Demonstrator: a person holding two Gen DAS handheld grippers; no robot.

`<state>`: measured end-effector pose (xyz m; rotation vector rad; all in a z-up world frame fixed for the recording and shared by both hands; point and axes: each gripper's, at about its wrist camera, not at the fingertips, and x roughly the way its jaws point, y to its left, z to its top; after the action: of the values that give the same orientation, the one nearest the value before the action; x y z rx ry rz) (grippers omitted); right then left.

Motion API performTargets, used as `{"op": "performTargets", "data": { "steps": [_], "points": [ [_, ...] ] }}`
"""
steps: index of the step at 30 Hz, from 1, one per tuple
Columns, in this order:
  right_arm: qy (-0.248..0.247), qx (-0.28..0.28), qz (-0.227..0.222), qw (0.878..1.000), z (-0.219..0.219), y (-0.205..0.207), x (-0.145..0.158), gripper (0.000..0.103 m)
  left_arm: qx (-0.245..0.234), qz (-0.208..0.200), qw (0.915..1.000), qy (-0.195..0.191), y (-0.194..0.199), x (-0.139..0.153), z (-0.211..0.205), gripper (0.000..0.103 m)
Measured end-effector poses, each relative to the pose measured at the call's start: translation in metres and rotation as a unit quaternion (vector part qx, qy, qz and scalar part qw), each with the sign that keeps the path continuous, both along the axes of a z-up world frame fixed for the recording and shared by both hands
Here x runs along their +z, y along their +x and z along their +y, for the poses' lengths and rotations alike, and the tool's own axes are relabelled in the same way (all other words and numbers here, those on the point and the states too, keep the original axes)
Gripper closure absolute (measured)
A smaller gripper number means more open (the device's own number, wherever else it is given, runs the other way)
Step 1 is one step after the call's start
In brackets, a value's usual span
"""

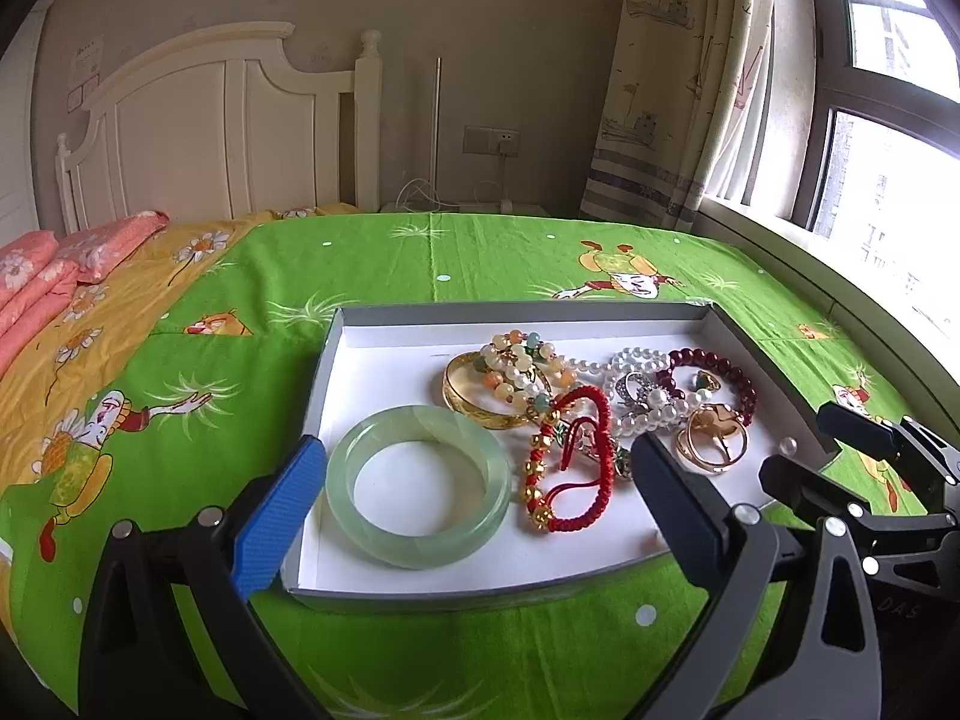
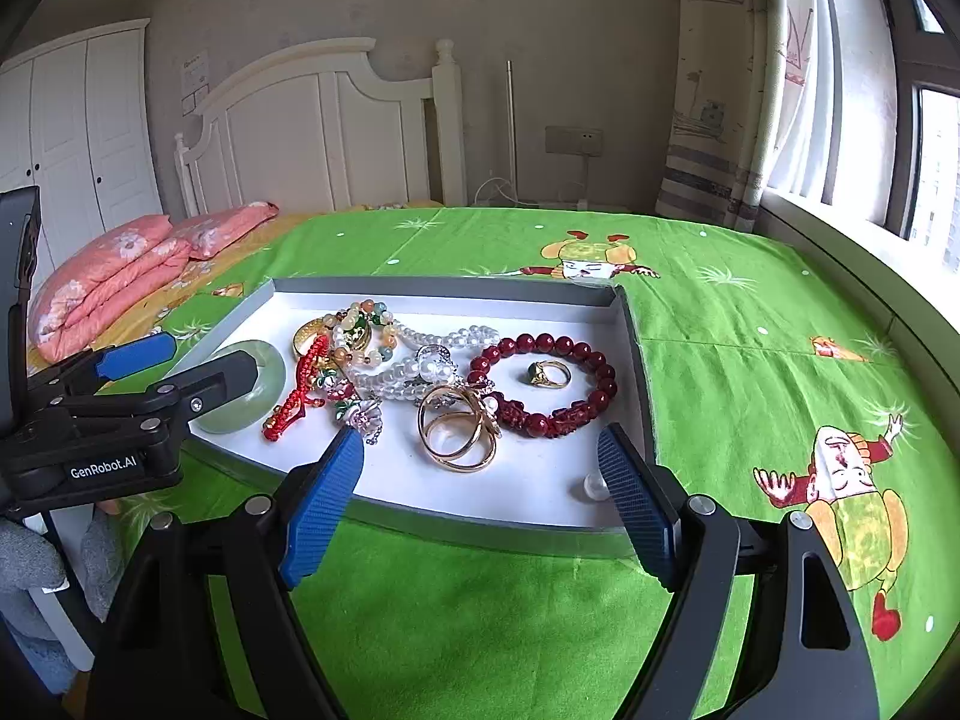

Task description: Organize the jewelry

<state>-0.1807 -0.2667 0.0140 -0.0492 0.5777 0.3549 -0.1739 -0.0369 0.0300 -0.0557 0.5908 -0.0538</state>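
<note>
A shallow white box (image 1: pixel 384 342) (image 2: pixel 540 495) lies on the green bedsheet and holds mixed jewelry. A pale green jade bangle (image 1: pixel 418 485) (image 2: pixel 273 369) lies at its left. Beside it are a red cord bracelet (image 1: pixel 570 456) (image 2: pixel 300 399), a gold bangle (image 1: pixel 480 402), pearl strands (image 2: pixel 420 369), gold rings (image 1: pixel 711 441) (image 2: pixel 459 435) and a dark red bead bracelet (image 2: pixel 543 381) around a small gold ring (image 2: pixel 549 373). My left gripper (image 1: pixel 480 474) is open, its fingers either side of the jade bangle and red bracelet. My right gripper (image 2: pixel 480 468) is open over the box's near edge, empty.
Folded pink bedding (image 2: pixel 114 276) lies at the far left by the white headboard (image 2: pixel 312 132). A window (image 1: pixel 888 120) and curtain are at the right. A loose pearl (image 2: pixel 591 486) sits by the box's near right corner.
</note>
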Motion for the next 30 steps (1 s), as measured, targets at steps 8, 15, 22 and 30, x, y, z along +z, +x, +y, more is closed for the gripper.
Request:
{"op": "performTargets", "data": {
  "steps": [8, 15, 22, 30],
  "points": [
    [-0.004, -0.003, -0.003, 1.0, 0.0004, -0.0008, -0.0007, 0.026, 0.003, -0.007, 1.0, 0.005, -0.0011, 0.0001, -0.0004, 0.003],
    [-0.002, -0.005, -0.006, 1.0, 0.0001, -0.0022, -0.001, 0.026, 0.004, -0.008, 0.9999, 0.011, -0.003, 0.0008, -0.0031, 0.003],
    [-0.001, -0.005, -0.004, 1.0, -0.0001, -0.0018, -0.0013, 0.026, 0.007, -0.01, 0.9998, 0.014, -0.0046, 0.0008, -0.004, 0.003],
    [-0.001, -0.005, -0.004, 1.0, -0.0001, -0.0014, -0.0016, 0.026, 0.008, -0.011, 0.9998, 0.014, -0.0048, 0.0008, -0.0039, 0.003]
  ]
}}
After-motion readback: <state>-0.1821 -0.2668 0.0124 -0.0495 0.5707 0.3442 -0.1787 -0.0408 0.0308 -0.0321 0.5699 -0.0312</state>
